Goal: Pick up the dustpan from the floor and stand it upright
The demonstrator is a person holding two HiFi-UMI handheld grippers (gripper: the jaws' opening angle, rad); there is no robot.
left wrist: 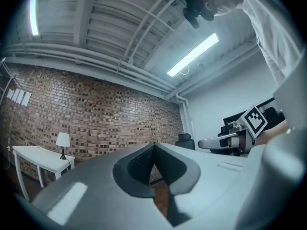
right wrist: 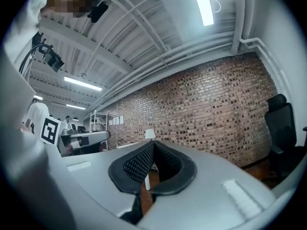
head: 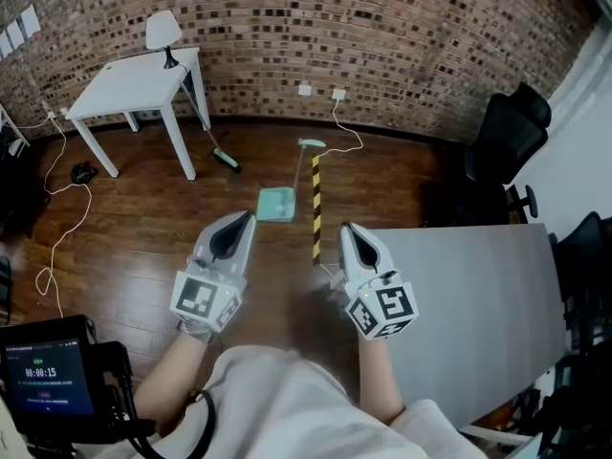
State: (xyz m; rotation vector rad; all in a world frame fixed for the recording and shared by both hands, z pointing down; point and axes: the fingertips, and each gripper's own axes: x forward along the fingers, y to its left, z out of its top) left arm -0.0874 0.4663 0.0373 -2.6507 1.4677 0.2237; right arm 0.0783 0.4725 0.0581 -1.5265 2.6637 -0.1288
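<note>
Two empty claws, left gripper [head: 246,217] and right gripper [head: 347,229], hang pinched together over the wooden floor [head: 143,232], the teal dustpan [head: 276,204] ahead toward the brick wall [head: 402,27].

A lamp [head: 163,32] stood on a white tabletop [head: 129,84] at upper left, before the brick wall [head: 382,27]; a black chair [head: 512,127] upper right; a grey tabletop [head: 478,304] lower right.

Black office chair [head: 585,256] is cut off by the head view's right edge, black timer screen [head: 48,379] by the left
</note>
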